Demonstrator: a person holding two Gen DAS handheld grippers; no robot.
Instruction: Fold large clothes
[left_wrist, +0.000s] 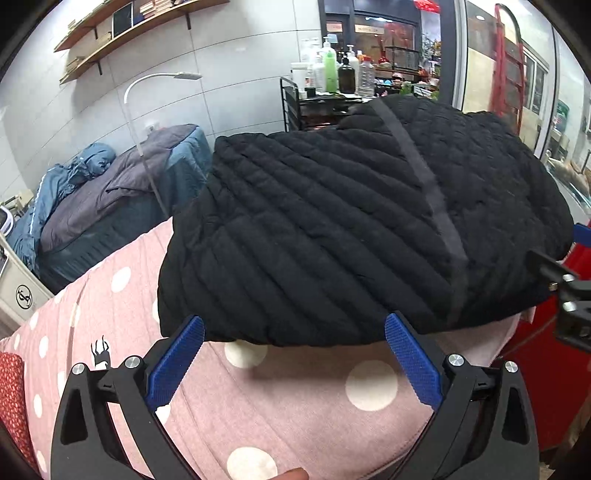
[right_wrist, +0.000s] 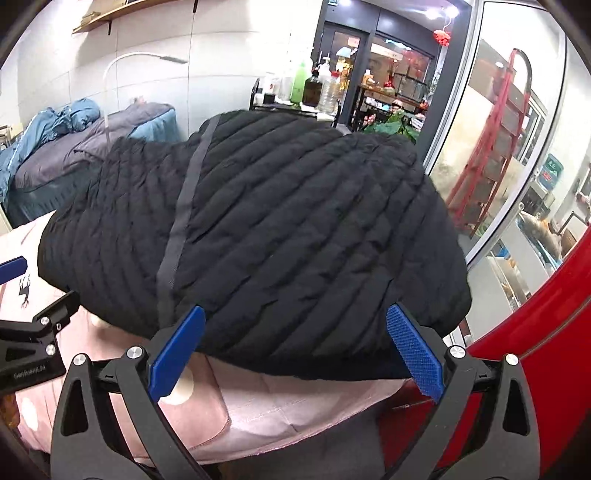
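A black quilted jacket (left_wrist: 332, 229) lies folded in a thick bundle on a pink polka-dot blanket (left_wrist: 280, 406). It also fills the middle of the right wrist view (right_wrist: 280, 236), with a grey strip running across it. My left gripper (left_wrist: 293, 325) is open, its blue fingertips at the jacket's near edge, holding nothing. My right gripper (right_wrist: 295, 321) is open too, its blue fingertips at the near edge further right. Part of the right gripper shows at the right edge of the left wrist view (left_wrist: 569, 295).
A bed with blue and grey bedding (left_wrist: 110, 199) stands back left beside a white lamp (left_wrist: 155, 96). A black rack with bottles (left_wrist: 332, 74) is behind the jacket. A red surface (right_wrist: 535, 350) lies right of the blanket. Glass doors are at far right.
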